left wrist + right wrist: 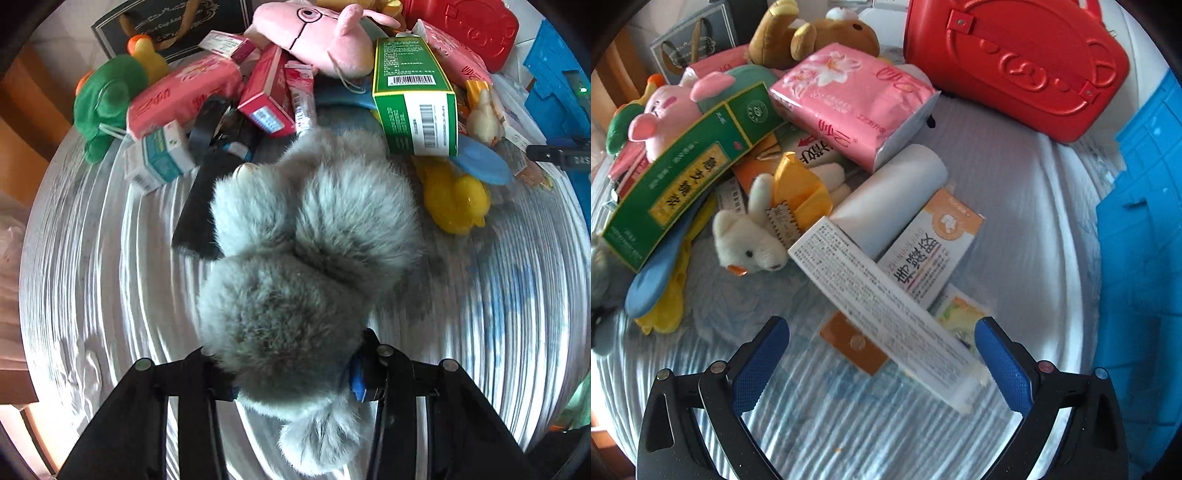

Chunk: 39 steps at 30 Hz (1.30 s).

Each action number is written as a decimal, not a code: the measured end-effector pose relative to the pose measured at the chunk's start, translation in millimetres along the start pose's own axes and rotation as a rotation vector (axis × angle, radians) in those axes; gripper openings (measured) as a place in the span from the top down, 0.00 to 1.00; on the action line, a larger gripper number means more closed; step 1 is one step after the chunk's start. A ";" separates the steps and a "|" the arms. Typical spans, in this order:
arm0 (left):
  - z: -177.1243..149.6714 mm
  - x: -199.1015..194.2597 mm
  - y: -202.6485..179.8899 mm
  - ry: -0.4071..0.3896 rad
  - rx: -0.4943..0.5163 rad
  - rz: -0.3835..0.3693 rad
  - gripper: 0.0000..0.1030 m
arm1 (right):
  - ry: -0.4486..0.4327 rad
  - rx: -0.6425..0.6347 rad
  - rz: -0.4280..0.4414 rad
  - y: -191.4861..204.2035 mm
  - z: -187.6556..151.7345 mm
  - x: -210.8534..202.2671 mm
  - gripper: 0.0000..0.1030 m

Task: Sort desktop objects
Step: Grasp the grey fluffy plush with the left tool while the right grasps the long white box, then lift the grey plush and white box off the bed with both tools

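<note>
My left gripper (291, 373) is shut on a grey fluffy plush toy (295, 266), which fills the middle of the left wrist view and hangs over the white cloth. My right gripper (881, 360) is open, with blue pads (759, 363) on either side of a long white box (886, 314) that lies diagonally on the cloth. Behind it lie an orange-and-white box (931, 254), a white roll (897, 199), a pink tissue pack (849, 99) and a small white plush bear (746, 243).
A pile holds a green box (413, 92) (690, 170), a pink pig plush (321, 33), a yellow duck (454, 199), a green plush (107, 99) and small boxes. A red case (1015, 62) stands at the back. A blue crate (1141, 251) is at the right.
</note>
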<state>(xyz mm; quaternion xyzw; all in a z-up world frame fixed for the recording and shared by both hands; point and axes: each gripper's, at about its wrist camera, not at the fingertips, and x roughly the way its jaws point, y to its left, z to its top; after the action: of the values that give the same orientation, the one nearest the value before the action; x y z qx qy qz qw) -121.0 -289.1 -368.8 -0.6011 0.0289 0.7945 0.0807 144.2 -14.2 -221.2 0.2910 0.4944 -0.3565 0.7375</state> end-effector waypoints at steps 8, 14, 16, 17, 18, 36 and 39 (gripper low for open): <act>-44.7 -15.3 15.1 0.023 -0.108 -0.034 0.60 | 0.066 -0.034 0.014 6.2 -6.9 19.0 0.33; -42.7 -20.6 12.8 0.013 -0.146 -0.057 0.60 | 0.059 -0.001 0.054 0.8 -30.3 4.8 0.41; -40.7 -23.3 8.9 0.010 -0.139 -0.065 0.60 | 0.058 0.011 0.077 -0.3 -39.8 -1.3 0.43; -40.0 -24.8 6.5 0.008 -0.132 -0.069 0.60 | 0.058 0.013 0.086 -0.2 -45.1 -4.5 0.44; -39.5 -26.4 4.1 0.007 -0.125 -0.072 0.60 | 0.058 0.014 0.092 0.0 -50.0 -7.2 0.45; -50.6 -35.7 -17.3 -0.025 -0.110 -0.084 0.60 | 0.092 -0.023 0.124 21.3 -154.0 -34.7 0.32; -48.2 -33.1 -25.2 -0.026 -0.112 -0.080 0.60 | 0.058 -0.046 0.107 23.6 -149.6 -41.8 0.32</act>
<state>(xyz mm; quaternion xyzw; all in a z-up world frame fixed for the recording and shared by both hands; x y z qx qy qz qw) -62.4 -274.2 -349.0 -0.5950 -0.0405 0.7988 0.0789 74.7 126.3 -231.4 0.3101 0.5074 -0.2965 0.7473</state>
